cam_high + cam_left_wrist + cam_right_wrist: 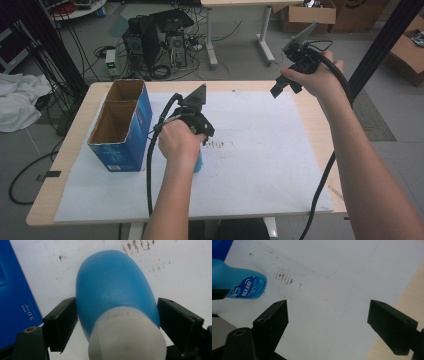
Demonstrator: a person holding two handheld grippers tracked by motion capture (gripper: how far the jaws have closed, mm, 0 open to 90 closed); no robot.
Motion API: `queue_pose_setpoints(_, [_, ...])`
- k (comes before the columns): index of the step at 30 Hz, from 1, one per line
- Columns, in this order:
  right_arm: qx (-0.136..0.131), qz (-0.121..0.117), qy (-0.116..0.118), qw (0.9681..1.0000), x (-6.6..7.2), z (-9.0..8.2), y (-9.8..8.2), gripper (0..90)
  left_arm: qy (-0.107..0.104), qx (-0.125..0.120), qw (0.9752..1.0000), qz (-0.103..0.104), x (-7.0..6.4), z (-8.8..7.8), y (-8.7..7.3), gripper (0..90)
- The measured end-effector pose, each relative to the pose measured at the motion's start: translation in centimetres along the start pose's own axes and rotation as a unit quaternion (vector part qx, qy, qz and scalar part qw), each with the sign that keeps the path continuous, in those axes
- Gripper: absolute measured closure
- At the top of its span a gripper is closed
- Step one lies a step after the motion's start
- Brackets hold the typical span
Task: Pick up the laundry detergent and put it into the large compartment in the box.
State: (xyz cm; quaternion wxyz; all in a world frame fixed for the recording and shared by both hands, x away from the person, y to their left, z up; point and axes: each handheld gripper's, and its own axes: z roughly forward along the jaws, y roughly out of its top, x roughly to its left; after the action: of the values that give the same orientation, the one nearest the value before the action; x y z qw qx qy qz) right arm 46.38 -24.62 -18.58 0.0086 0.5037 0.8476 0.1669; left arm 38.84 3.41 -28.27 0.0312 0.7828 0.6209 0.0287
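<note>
Tongs on our left hand (117, 322) straddle a blue plastic bottle (113, 292), one black jaw at its nine o'clock side and one at three o'clock. The nine o'clock pad touches the wall; whether the other presses we cannot tell, so we read a grip closing, not yet firm. The bottle stands upright on the white paper sheet (260, 165), its long axis running straight away from the tongs, white cap (126, 336) nearest. Smooth, rounded, matte sides taper to that cap. Our right tongs (292, 75) hang released, well apart at two o'clock. At nine o'clock stands an open blue cardboard box (120, 125) on the counter (40, 200).
</note>
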Motion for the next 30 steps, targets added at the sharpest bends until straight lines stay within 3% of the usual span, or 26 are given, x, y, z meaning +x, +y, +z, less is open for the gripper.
queue_pose_setpoints(24, [0.001, 0.002, 0.001, 1.0000, -0.11, 0.19, -0.04, 17.1, 0.000, 0.011, 0.9999, -0.002, 0.16, 0.02, 0.11, 33.8])
queue_pose_setpoints(30, [0.001, 0.005, 0.002, 1.0000, -0.18, 0.18, -0.14, 17.1, 0.002, 0.013, 0.9998, 0.012, 0.44, -0.11, 0.10, 35.1])
